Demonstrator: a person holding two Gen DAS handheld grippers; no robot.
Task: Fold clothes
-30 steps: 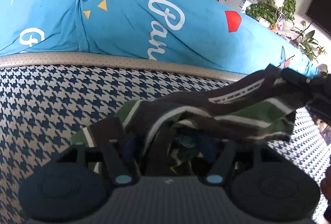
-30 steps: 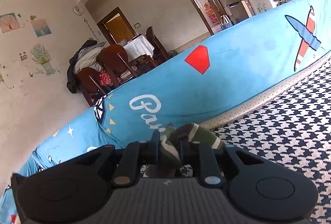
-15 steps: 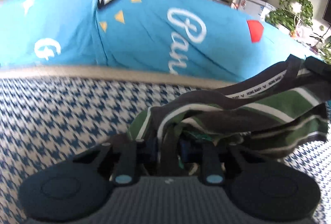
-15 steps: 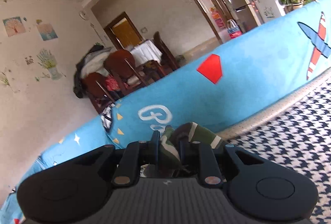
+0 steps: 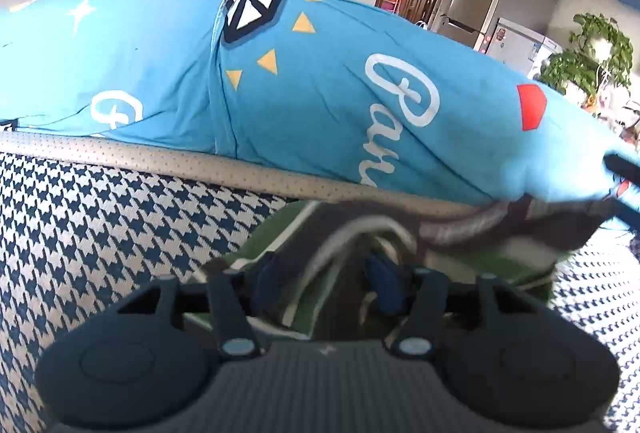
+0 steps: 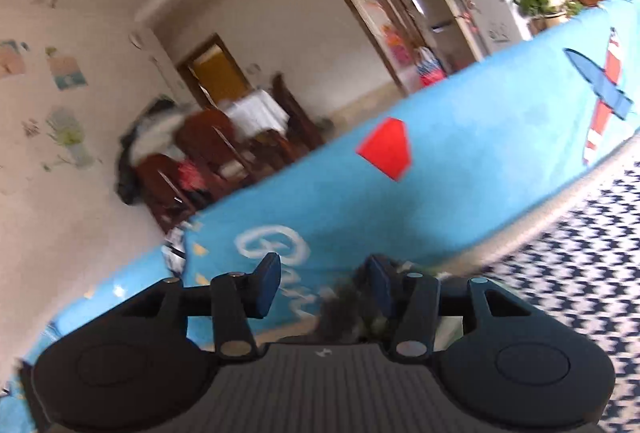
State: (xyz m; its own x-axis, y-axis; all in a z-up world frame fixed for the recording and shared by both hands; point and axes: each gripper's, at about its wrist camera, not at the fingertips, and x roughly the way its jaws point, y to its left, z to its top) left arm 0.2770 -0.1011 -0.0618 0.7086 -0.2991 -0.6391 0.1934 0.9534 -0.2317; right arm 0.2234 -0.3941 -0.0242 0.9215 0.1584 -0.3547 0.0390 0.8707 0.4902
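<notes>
Both grippers had spread their fingers since a second earlier, when each pinched the cloth; the left gripper (image 5: 326, 279) stood wide apart over the striped green garment (image 5: 472, 257), which lay bunched on the houndstooth cover (image 5: 100, 225) near the blue cushion (image 5: 320, 93); the right gripper (image 6: 324, 283) gaped too, dark fabric blurred against one finger.

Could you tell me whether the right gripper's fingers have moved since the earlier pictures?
Yes. The right gripper has opened: its fingers now stand apart against the blue printed cushion, releasing the green-and-brown striped garment.
</notes>
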